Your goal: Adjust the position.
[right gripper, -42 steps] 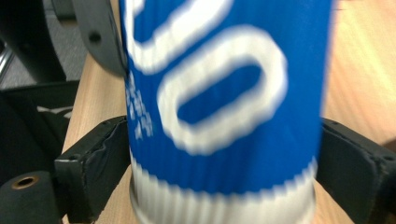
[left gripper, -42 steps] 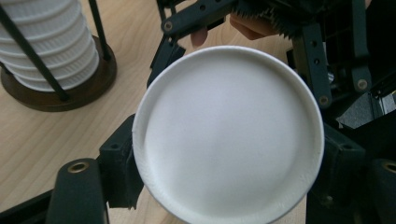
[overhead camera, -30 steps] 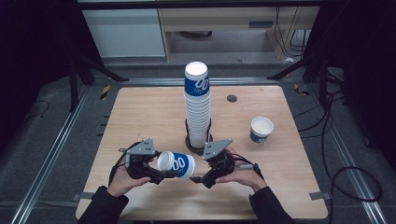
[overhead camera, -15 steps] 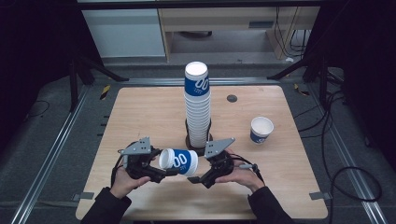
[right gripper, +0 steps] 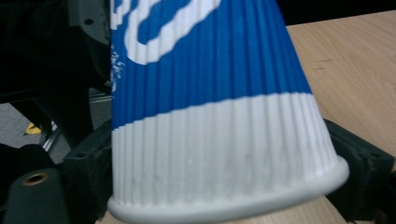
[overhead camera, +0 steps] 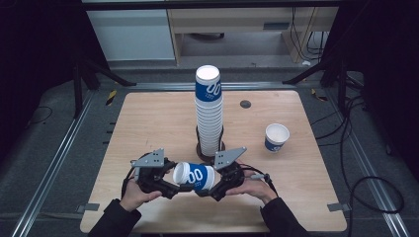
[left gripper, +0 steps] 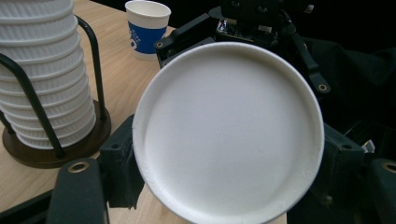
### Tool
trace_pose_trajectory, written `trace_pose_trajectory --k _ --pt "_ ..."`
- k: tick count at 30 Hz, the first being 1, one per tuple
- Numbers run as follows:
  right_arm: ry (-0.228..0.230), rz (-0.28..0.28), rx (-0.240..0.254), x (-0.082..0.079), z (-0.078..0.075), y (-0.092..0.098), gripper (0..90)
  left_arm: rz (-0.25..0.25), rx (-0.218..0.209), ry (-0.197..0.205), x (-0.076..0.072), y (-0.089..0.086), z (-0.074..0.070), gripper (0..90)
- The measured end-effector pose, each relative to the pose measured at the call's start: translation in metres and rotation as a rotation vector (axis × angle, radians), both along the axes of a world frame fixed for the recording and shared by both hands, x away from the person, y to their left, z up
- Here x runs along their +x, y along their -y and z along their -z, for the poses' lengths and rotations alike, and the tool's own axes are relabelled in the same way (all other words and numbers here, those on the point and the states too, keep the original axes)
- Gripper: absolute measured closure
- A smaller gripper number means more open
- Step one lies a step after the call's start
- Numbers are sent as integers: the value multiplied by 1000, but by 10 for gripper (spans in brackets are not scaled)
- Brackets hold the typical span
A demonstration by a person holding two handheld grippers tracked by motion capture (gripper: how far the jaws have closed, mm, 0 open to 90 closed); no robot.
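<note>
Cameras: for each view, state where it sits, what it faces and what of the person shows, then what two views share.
High view: above the person's side, looking forward and down on the table; both hands and forearms show, left gripper and right gripper on the cup.
Left gripper view: rides the left gripper, faces the cup's base; its black fingers show.
Right gripper view: rides the right gripper, faces the cup's ribbed side; its fingers show.
Shared: high and left gripper views both show the stack and the lone cup.
</note>
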State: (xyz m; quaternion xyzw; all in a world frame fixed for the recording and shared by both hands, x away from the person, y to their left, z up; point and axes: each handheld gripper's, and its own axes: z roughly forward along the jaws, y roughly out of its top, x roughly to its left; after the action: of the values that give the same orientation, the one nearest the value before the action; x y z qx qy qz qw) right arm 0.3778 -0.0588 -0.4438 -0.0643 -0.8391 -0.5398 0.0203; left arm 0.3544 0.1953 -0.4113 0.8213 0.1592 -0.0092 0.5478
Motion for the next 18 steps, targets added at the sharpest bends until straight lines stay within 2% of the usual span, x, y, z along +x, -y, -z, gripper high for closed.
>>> trace_pose_trajectory --k 8,12,14,16,18 --pt "3 -12 -19 0 0 1 158 3 3 -16 2 0 2 245" --pt "11 -9 -60 0 -2 3 159 -3 23 -13 3 -6 -2 181" --pt "34 0 -99 0 -2 4 158 1 63 -17 4 -9 -4 159" --pt "40 8 -118 0 -1 5 157 15 111 -30 6 -11 -3 152" --pt "49 12 -141 0 1 5 156 14 167 -25 6 -9 -1 142"
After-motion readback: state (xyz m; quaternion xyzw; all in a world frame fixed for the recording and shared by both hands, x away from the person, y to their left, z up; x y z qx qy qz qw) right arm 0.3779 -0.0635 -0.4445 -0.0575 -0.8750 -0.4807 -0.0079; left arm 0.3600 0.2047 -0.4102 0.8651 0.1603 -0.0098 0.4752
